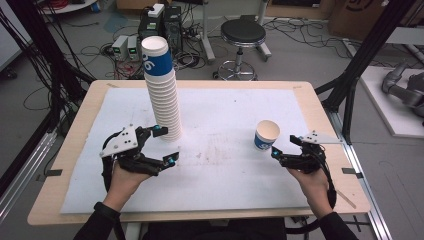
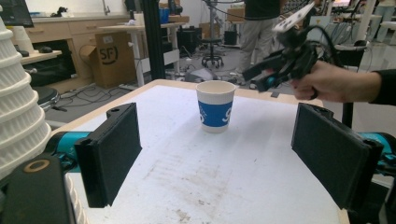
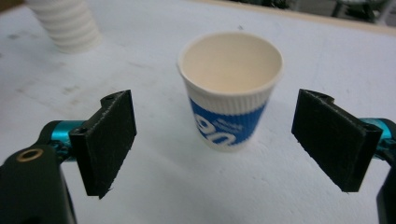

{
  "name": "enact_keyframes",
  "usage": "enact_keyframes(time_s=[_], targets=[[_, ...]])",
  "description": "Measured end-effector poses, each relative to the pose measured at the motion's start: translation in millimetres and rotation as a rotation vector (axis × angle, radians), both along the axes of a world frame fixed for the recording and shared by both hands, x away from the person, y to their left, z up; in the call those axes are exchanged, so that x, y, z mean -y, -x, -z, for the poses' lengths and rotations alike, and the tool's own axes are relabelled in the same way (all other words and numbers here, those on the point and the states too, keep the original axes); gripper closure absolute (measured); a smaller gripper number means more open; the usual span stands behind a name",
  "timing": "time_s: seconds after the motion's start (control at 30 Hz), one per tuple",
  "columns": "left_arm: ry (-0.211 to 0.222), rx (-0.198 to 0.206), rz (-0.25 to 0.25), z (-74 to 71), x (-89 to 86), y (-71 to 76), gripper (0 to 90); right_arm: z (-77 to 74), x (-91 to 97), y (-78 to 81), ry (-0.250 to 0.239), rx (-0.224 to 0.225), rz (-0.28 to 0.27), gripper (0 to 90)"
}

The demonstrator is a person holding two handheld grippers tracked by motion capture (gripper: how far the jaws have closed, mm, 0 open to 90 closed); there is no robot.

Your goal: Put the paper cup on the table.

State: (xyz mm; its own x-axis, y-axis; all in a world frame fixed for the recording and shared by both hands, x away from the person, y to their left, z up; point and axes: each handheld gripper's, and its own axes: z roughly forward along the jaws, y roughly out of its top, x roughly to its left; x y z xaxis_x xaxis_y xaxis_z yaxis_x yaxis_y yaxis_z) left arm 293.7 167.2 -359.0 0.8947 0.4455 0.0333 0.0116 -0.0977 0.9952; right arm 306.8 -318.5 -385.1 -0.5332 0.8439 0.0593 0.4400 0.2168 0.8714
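A tall stack of white ribbed paper cups [image 1: 162, 90], topped by a blue-banded one, stands at the mat's back left. My left gripper [image 1: 166, 145] is open beside the stack's base, with nothing between its jaws; the stack [image 2: 18, 102] sits just left of the gripper [image 2: 219, 154]. A single blue-and-white cup [image 1: 266, 135] stands upright and empty at the right. My right gripper [image 1: 285, 145] is open just short of it. In the right gripper view the cup [image 3: 231, 93] stands a little beyond the open gripper [image 3: 219, 140], untouched.
A white mat [image 1: 225, 190] covers the wooden table [image 1: 70, 150]. Behind the table are a black stool [image 1: 243, 32], electronics boxes [image 1: 160, 22] and cables on the floor. Black frame posts [image 1: 360, 60] flank the table. A person [image 2: 257, 28] stands far off.
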Motion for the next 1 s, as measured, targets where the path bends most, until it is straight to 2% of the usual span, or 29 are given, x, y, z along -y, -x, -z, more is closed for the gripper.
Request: enact_keyframes(time_s=[0.2, 0.3, 0.47, 0.53, 0.67, 0.77, 0.87, 1.0], targets=[[-0.009, -0.009, 0.011, 2.1, 1.6, -0.4, 15.4, -26.0, -9.6, 10.7, -0.061, 0.076, -0.117, 14.1], [-0.011, -0.016, 0.027, 2.8, 2.6, -0.5, 15.4, -31.6, -16.3, 10.4, -0.082, 0.092, -0.174, 14.1], [-0.025, -0.023, 0.043, 4.4, 2.4, -0.1, 15.4, -35.5, -27.3, 9.5, -0.092, 0.094, -0.270, 14.1], [-0.046, -0.020, 0.036, 5.3, 1.8, 1.2, 15.4, -35.8, -30.6, 9.4, -0.087, 0.103, -0.292, 14.1], [-0.049, -0.027, 0.040, 6.5, -1.2, 4.7, 15.4, -37.2, -34.9, 9.6, -0.095, 0.110, -0.323, 14.1], [-0.055, -0.023, 0.039, 6.3, -3.9, 7.4, 15.4, -38.9, -36.2, 10.7, -0.098, 0.133, -0.352, 14.1], [-0.072, -0.017, 0.037, 5.4, -5.1, 11.1, 15.4, -40.2, -37.3, 11.5, -0.105, 0.137, -0.380, 14.2], [-0.071, -0.020, 0.029, 5.7, -8.1, 13.9, 15.4, -41.5, -38.8, 9.9, -0.100, 0.138, -0.399, 14.2]])
